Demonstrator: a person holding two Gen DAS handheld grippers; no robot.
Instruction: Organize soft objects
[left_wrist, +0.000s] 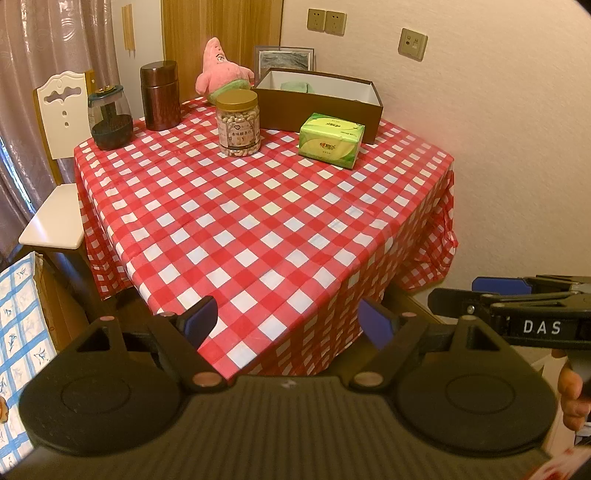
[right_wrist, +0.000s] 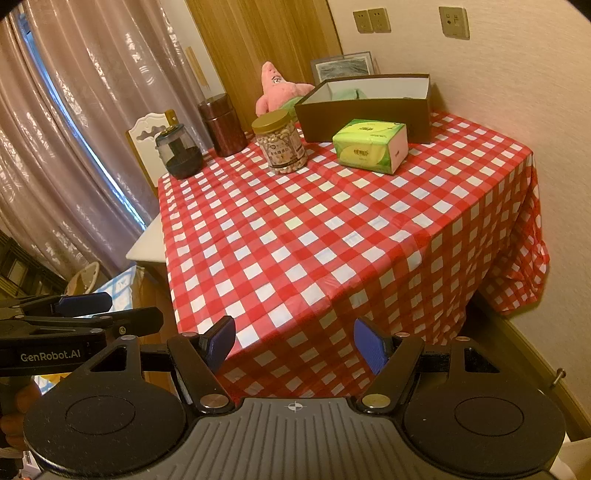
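Note:
A pink star plush (left_wrist: 221, 72) (right_wrist: 279, 90) sits at the far edge of the red-checked table (left_wrist: 258, 221) (right_wrist: 332, 236), behind a nut jar. A green tissue pack (left_wrist: 331, 140) (right_wrist: 370, 145) lies in front of an open brown box (left_wrist: 321, 101) (right_wrist: 365, 110); something pale green lies inside the box (left_wrist: 295, 86). My left gripper (left_wrist: 291, 325) is open and empty, off the table's near corner. My right gripper (right_wrist: 295, 341) is open and empty, beside the left one. Each gripper shows at the edge of the other's view (left_wrist: 517, 306) (right_wrist: 85, 314).
A clear nut jar with a gold lid (left_wrist: 238, 123) (right_wrist: 282, 142), a dark brown canister (left_wrist: 160, 96) (right_wrist: 221, 125) and a glass jar with a dark base (left_wrist: 110, 118) (right_wrist: 181, 151) stand along the far left. A white chair (left_wrist: 59, 155) is left of the table. The wall is right.

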